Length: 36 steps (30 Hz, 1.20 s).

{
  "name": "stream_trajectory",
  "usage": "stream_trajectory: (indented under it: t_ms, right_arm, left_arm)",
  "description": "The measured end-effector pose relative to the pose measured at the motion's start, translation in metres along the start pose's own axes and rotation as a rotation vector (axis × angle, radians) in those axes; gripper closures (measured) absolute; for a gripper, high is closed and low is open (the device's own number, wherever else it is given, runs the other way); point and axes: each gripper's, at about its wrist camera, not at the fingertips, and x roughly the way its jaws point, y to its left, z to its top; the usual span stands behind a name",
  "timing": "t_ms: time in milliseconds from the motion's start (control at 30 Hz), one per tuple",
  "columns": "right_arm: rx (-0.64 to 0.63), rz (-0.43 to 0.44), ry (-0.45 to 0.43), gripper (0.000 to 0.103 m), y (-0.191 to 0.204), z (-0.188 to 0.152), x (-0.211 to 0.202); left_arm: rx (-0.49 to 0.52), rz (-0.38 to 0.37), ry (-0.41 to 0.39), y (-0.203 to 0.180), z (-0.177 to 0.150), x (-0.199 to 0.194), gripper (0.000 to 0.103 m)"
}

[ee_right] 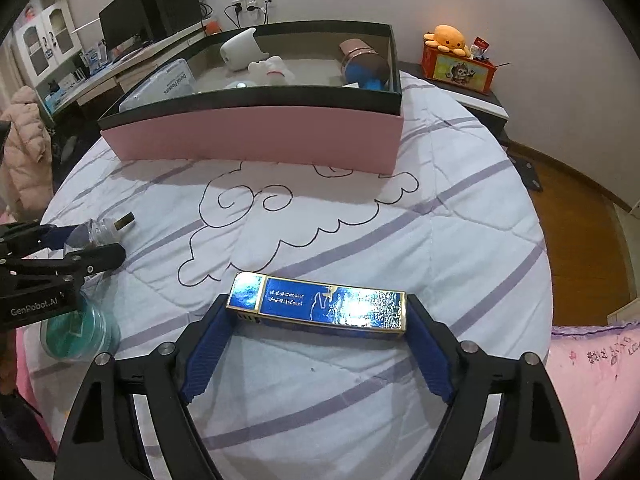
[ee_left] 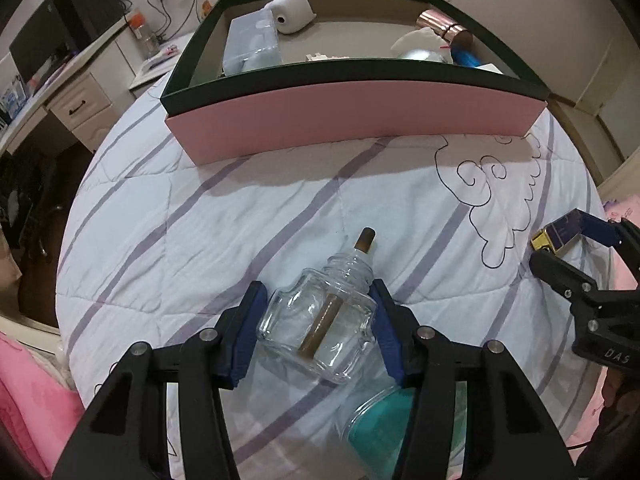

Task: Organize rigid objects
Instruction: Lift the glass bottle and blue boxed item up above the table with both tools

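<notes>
The left claw (ee_left: 318, 320) is clenching a clear glass bottle (ee_left: 320, 320), its blue pads pressing on both flanks of the body while the wick end is pointing ahead of the claw toward the pink box (ee_left: 352, 120). The bottle is sitting between the fingers just over the quilt (ee_left: 200, 220), and a teal-lidded jar (ee_left: 376, 428) is lying right behind and beneath the claw. The right claw (ee_right: 318, 316) is gripping a shiny blue and gold carton (ee_right: 320, 304) end to end, its jaws standing wide across the carton's length, with the bed just below.

Both pickups look made, so the step in hand seems to be the carry. The box is standing well ahead of both claws, already holding a white dispenser, a copper tube and other pieces. The next move is calling for lifting each item above the dark rim (ee_right: 256, 94), travelling forward, then lowering into a bare patch of the box floor before letting go. The glass may slip, so a steady level carry seems wise.
</notes>
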Motion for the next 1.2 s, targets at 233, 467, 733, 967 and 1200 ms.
stream_trajectory:
  t_ms: [233,467,733,967,1200]
  right_arm:
    - [0.011,0.001,-0.035,0.019,0.000,0.002,-0.013]
    - [-0.002,-0.021,-0.150,0.019,0.006,0.011,-0.054]
    - [-0.026,-0.047,-0.359,0.019,0.024,0.017,-0.131]
    - [-0.028,-0.066,-0.505,0.019,0.038,0.002,-0.186]
    - [-0.041,-0.071,-0.580,0.019,0.050,-0.016,-0.216]
  left_arm:
    - [-0.013,0.002,-0.012,0.003,0.005,-0.009,0.050]
    - [-0.036,0.030,-0.107,0.007,0.009,-0.044,0.050]
    - [-0.051,0.030,-0.295,0.017,0.004,-0.116,0.050]
    - [-0.040,0.033,-0.412,0.011,-0.006,-0.164,0.050]
    - [-0.043,0.041,-0.493,0.006,-0.030,-0.199,0.050]
